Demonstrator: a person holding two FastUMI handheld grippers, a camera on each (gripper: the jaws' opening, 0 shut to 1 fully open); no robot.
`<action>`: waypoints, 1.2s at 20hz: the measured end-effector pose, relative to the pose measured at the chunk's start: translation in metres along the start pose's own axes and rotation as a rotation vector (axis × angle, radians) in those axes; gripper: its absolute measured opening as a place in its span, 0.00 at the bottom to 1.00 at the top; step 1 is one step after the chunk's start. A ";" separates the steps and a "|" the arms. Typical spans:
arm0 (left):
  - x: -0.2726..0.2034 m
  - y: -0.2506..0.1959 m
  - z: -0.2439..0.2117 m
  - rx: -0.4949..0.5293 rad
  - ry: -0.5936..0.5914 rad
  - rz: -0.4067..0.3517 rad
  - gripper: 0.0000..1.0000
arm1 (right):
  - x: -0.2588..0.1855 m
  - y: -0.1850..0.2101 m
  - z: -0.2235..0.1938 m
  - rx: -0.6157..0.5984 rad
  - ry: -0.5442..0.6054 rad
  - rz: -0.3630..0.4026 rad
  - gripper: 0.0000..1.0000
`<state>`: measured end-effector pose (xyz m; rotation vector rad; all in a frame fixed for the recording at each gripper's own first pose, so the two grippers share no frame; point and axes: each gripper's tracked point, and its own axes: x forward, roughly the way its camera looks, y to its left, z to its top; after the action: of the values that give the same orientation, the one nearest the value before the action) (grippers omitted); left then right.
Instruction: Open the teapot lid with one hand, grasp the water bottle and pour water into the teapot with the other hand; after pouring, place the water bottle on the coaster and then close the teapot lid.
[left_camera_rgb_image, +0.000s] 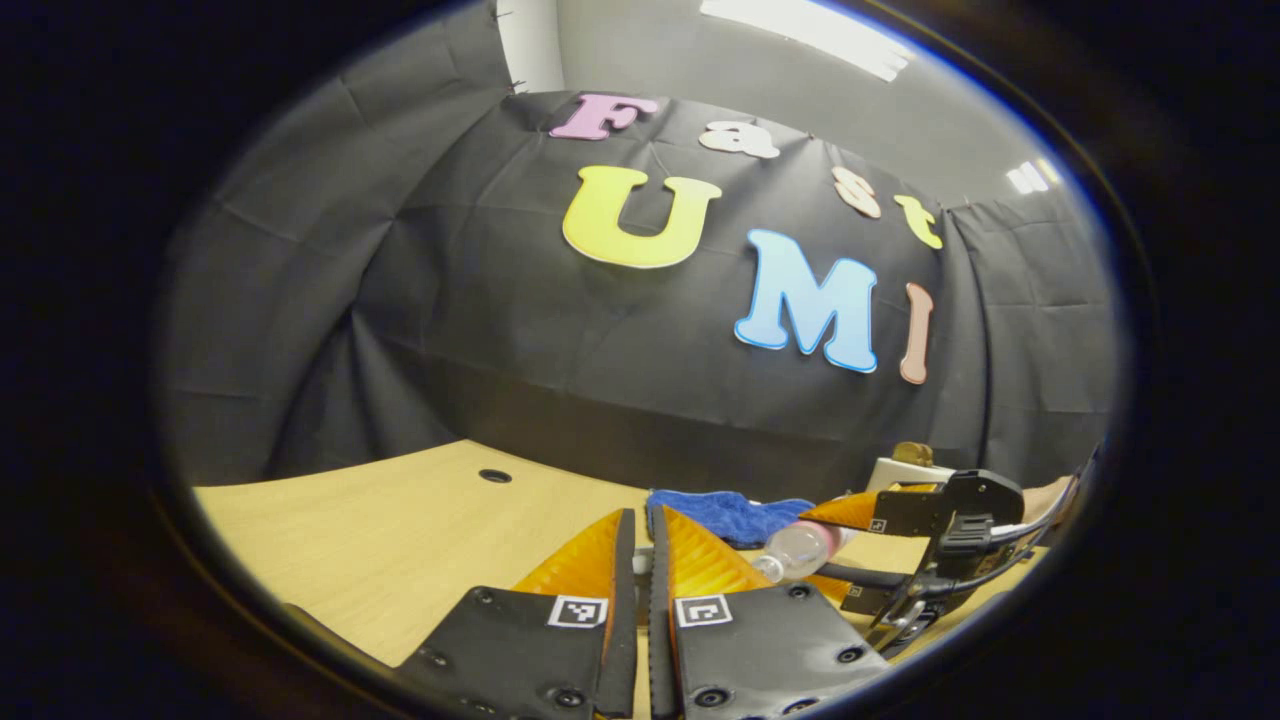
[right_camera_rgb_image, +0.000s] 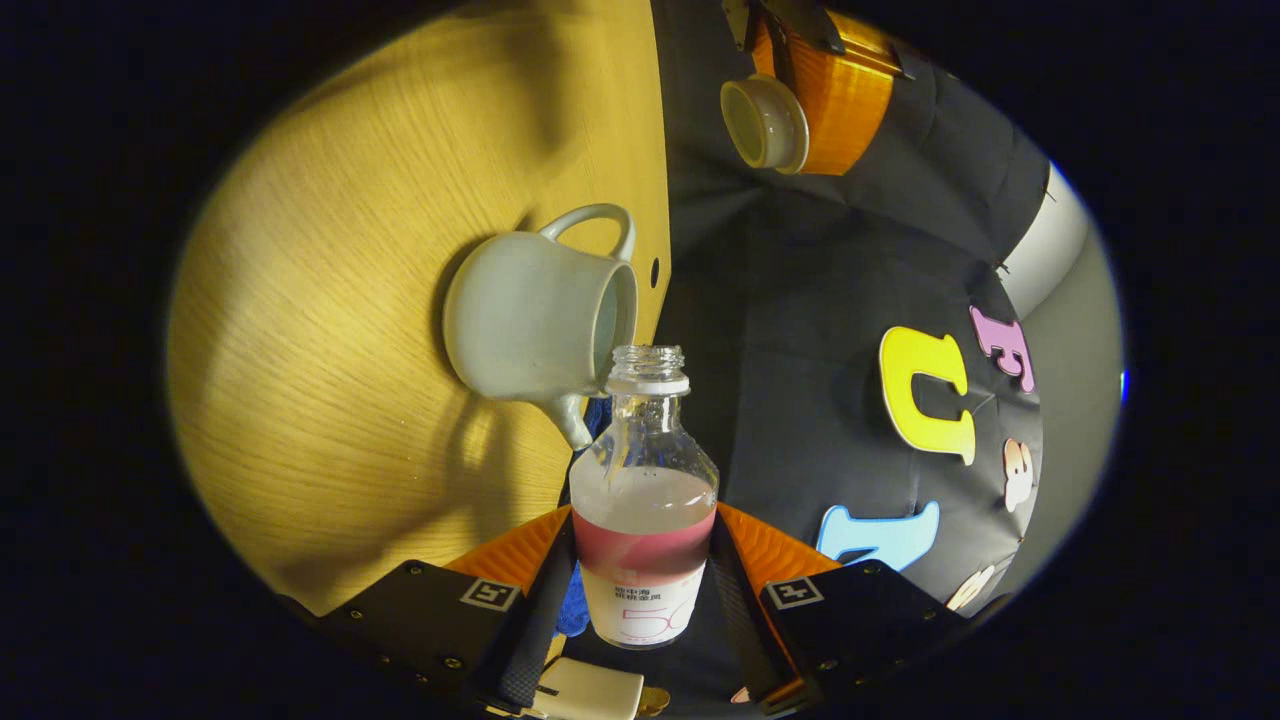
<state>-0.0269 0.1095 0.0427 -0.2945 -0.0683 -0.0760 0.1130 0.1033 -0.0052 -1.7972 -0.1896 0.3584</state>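
right gripper view: water bottle (right_camera_rgb_image: 643, 500) between fingers (right_camera_rgb_image: 540, 590)

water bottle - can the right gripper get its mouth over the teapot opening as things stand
Probably yes: the right gripper holds the water bottle with its mouth beside the open teapot, and the left gripper holds the lid off to one side.

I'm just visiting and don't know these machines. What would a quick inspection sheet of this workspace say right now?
Surface: wooden table, with a round hole.
Job's things: water bottle, uncapped and partly full, tipped sideways by the open teapot; teapot lid lifted away.
Clutter: blue cloth; a small white object.
Grippers: right gripper clamps the bottle; left gripper holds the lid.
Cables: black cable on the right gripper.
Surroundings: black cloth wall; ceiling lights.
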 end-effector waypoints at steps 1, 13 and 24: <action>-0.001 0.000 0.000 -0.002 0.002 -0.002 0.12 | 0.002 -0.004 -0.001 -0.033 -0.001 -0.013 0.74; -0.001 0.001 0.001 -0.016 -0.002 -0.009 0.11 | 0.007 -0.024 -0.003 -0.273 0.006 -0.066 0.73; 0.001 -0.001 0.000 -0.015 0.013 -0.015 0.11 | 0.010 -0.044 0.002 -0.457 -0.038 -0.112 0.74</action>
<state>-0.0259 0.1084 0.0426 -0.3086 -0.0573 -0.0931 0.1241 0.1192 0.0357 -2.2184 -0.4240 0.2840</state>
